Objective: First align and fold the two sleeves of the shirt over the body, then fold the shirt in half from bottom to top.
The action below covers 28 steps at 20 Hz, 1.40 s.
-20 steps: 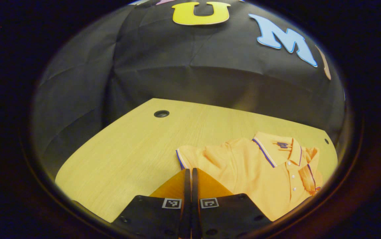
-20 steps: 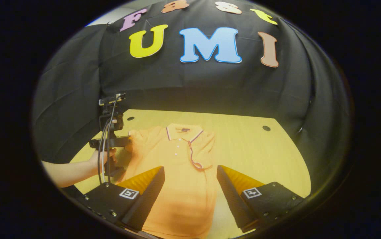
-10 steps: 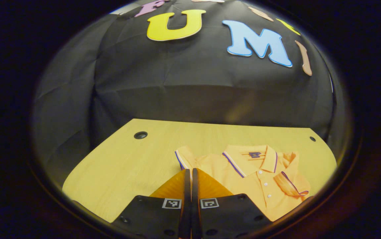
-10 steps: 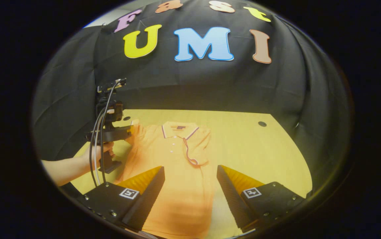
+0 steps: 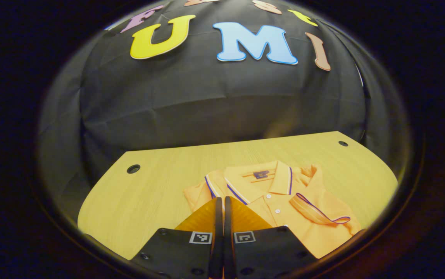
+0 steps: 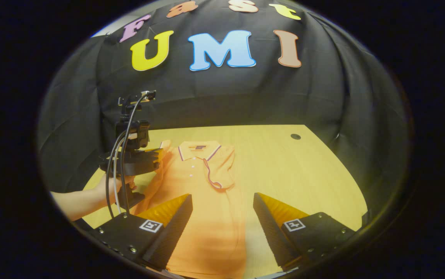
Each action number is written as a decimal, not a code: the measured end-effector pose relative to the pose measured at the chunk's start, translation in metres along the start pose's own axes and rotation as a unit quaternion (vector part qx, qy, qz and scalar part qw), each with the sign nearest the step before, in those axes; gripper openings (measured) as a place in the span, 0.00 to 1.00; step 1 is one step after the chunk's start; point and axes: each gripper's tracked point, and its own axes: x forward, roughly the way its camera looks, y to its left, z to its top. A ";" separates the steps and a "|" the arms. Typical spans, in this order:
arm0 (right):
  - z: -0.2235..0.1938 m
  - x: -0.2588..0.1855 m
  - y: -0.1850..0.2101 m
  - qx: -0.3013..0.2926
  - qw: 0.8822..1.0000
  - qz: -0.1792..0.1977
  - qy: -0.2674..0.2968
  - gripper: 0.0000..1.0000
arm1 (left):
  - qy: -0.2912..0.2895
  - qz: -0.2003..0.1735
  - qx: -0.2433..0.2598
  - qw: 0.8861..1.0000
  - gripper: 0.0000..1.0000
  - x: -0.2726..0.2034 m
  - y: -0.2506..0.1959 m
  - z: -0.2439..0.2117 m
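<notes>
An orange polo shirt [image 5: 284, 209] with a purple-trimmed collar lies face up on the wooden table [image 5: 149, 193]. My left gripper [image 5: 220, 199] is shut on the shirt's left sleeve [image 5: 207, 185], whose striped cuff stands just above the fingertips, beside the collar. In the right gripper view that left gripper [image 6: 160, 154] holds the sleeve raised at the shirt's [image 6: 199, 201] left shoulder. The other sleeve [image 6: 216, 176] lies folded over the chest. My right gripper [image 6: 222, 201] hangs open above the shirt's lower body, nothing between its fingers.
A person's hand and forearm [image 6: 90, 197] hold the left gripper, with cables trailing from it. The table has round holes at its back corners [image 5: 133, 169] [image 5: 343, 143] [image 6: 295, 136]. Bare wood [image 6: 296, 174] stretches to the right of the shirt.
My left gripper has carried the sleeve inward toward the collar and turned to face the shirt. The right gripper stayed open over the lower body, drifting a little.
</notes>
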 end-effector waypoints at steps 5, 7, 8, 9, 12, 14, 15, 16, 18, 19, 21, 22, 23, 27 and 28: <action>-0.013 -0.002 -0.005 0.019 0.999 -0.037 0.005 0.98 | 0.023 -0.030 0.016 0.999 0.06 0.010 -0.018 -0.014; -0.019 -0.002 -0.005 0.028 0.999 -0.045 0.007 0.98 | 0.027 -0.042 0.024 0.998 0.11 0.012 -0.021 -0.017; -0.021 -0.002 -0.003 0.034 0.998 -0.042 0.009 0.98 | 0.028 -0.044 0.030 0.998 0.15 0.012 -0.022 -0.019; -0.021 -0.001 -0.002 0.037 0.999 -0.039 0.008 0.98 | 0.031 -0.050 0.034 0.998 0.19 0.009 -0.025 -0.019; -0.016 -0.002 -0.005 0.030 0.999 -0.036 -0.003 0.98 | 0.021 -0.066 0.020 0.997 0.35 -0.001 -0.035 -0.012; -0.013 -0.002 -0.008 0.026 0.999 -0.029 -0.010 0.98 | 0.014 -0.065 0.016 0.998 0.65 -0.013 -0.034 -0.004; -0.011 -0.004 -0.009 0.024 0.999 -0.026 -0.015 0.97 | 0.011 -0.068 0.012 0.998 0.76 -0.021 -0.034 0.000; -0.010 -0.006 -0.011 0.020 0.999 -0.023 -0.019 0.98 | 0.007 -0.068 0.008 0.998 0.82 -0.029 -0.036 0.003; -0.009 -0.011 -0.016 0.014 0.999 -0.019 -0.025 0.98 | 0.003 -0.065 0.010 0.998 0.91 -0.045 -0.036 0.003; -0.010 -0.014 -0.018 0.012 0.999 -0.017 -0.028 0.98 | 0.002 -0.062 0.009 0.998 0.91 -0.055 -0.035 0.000; -0.015 -0.020 -0.022 0.007 0.999 -0.010 -0.031 0.98 | 0.002 -0.058 0.001 0.998 0.92 -0.077 -0.035 -0.005; -0.018 -0.023 -0.026 0.005 0.999 -0.007 -0.032 0.98 | 0.001 -0.055 -0.005 0.998 0.93 -0.087 -0.035 -0.009; -0.022 -0.026 -0.029 0.002 0.999 -0.004 -0.033 0.97 | 0.000 -0.050 -0.010 0.999 0.94 -0.099 -0.034 -0.014; -0.044 -0.040 -0.042 -0.007 1.000 0.011 -0.024 0.97 | 0.002 -0.022 -0.028 0.999 0.93 -0.149 -0.027 -0.034; -0.050 -0.043 -0.045 -0.015 1.000 0.014 -0.021 0.97 | 0.004 -0.020 -0.034 0.999 0.94 -0.161 -0.029 -0.041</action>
